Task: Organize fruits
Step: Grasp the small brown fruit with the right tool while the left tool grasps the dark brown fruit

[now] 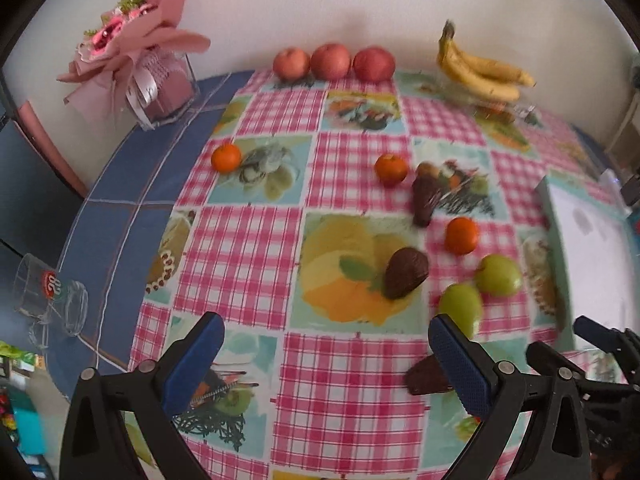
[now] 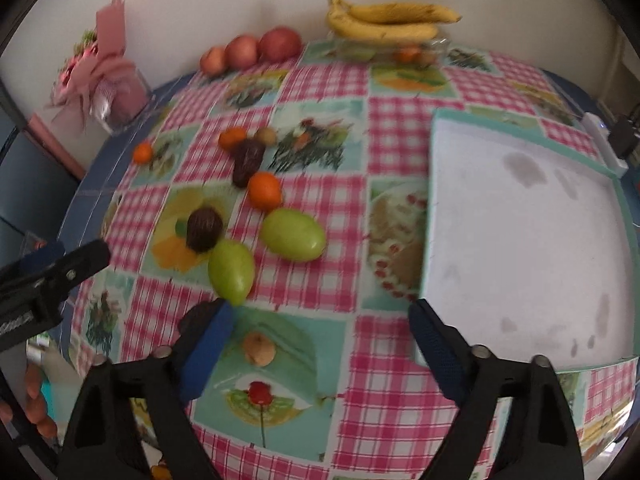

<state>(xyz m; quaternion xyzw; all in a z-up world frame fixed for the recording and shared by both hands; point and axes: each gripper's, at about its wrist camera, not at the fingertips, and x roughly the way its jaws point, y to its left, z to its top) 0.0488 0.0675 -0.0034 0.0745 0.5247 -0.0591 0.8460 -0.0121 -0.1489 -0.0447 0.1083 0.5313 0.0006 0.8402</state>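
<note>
Fruits lie on a checked tablecloth. Two green mangoes lie mid-table, with brown avocados and oranges around them. Three red apples line the back wall beside a banana bunch. A small tan fruit lies just ahead of my right gripper, which is open and empty. My left gripper is open and empty; a brown avocado lies by its right finger. The left gripper also shows in the right wrist view.
A white tray with a teal rim lies on the right side of the table. A pink bouquet in a clear box stands at the back left. A glass mug lies on the blue cloth at the left edge.
</note>
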